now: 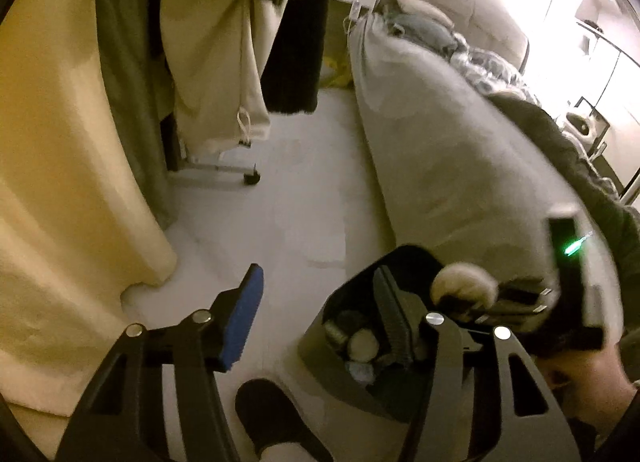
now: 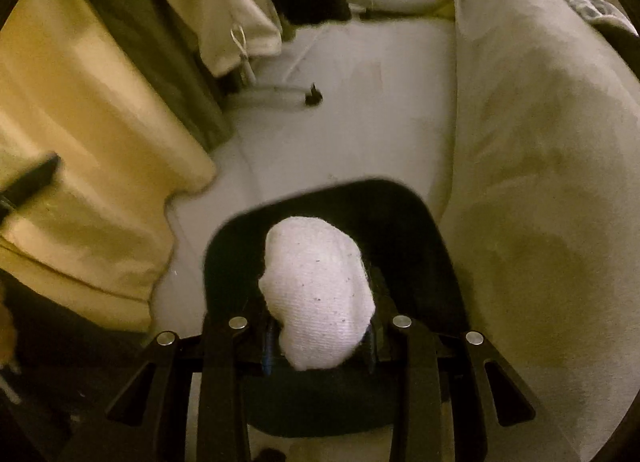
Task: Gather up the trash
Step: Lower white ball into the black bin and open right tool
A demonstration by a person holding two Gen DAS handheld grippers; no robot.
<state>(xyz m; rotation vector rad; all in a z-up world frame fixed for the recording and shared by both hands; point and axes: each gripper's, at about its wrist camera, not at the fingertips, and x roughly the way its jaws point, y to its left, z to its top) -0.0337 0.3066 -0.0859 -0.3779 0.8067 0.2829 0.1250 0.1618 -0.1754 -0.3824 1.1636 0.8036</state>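
Right gripper (image 2: 320, 336) clamped on white wad (image 2: 318, 298)

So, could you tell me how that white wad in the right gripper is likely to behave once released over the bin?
The white wad looks soft and woven, so probably light and floppy. It bulges past the right gripper, so likely squashy. It should drop quietly into the black bin.

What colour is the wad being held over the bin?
White, flecked with tiny dark specks: the wad, clamped in the right tongs over the black bin, shows best in the right wrist view.

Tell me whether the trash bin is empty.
Not empty: the left wrist view shows several pieces of trash lying inside the open black bin.
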